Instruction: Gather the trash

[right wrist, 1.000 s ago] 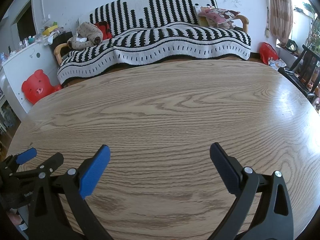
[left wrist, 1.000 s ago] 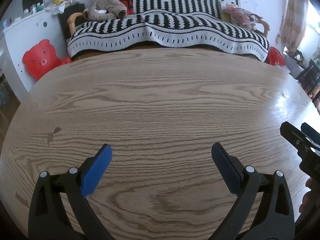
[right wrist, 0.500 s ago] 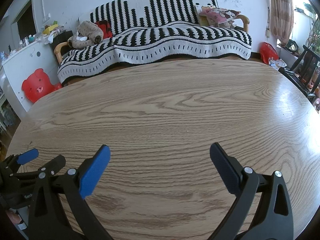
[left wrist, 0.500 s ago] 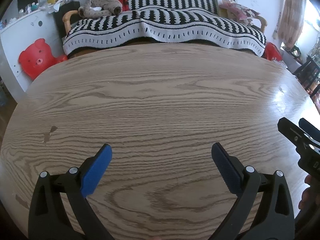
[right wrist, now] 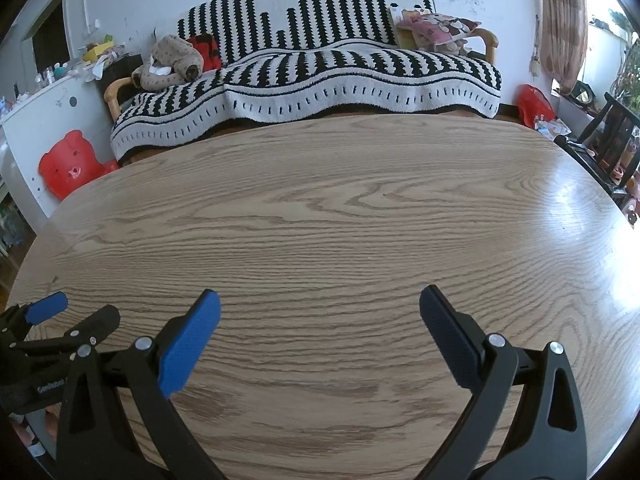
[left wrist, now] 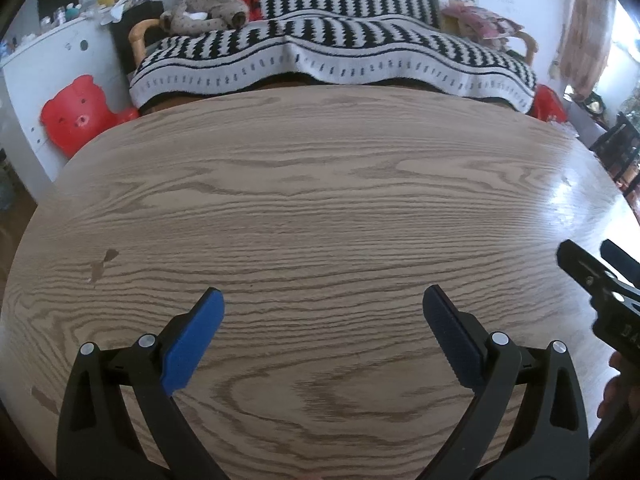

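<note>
A wide oak-grain table point(right wrist: 320, 208) fills both wrist views, its top showing only a small dark chip point(left wrist: 102, 266) toward the left edge and window glare on the right. Behind it, a sofa point(right wrist: 320, 76) draped in a black-and-white striped throw lines the far wall, with a brown plush toy point(right wrist: 172, 62) on its left arm, a pink cushion point(right wrist: 436, 28) on its right, a red pig stool point(right wrist: 66, 164) against a white cabinet point(right wrist: 36, 120), and a red bag point(right wrist: 534, 104) on the floor by the curtain point(right wrist: 560, 20). The left gripper point(left wrist: 323, 312) and right gripper point(right wrist: 320, 310) hover low over the near edge, side by side, each with its blue pads spread wide apart and nothing between them — a posture that reads as readiness, jaws pre-opened for whatever is to be picked up. No trash is visible on the table in either view; the nearest candidates are the clutter atop the cabinet and the litter beside the red bag, so the job appears either not yet begun or nearly over, and the pictures cannot settle which.
</note>
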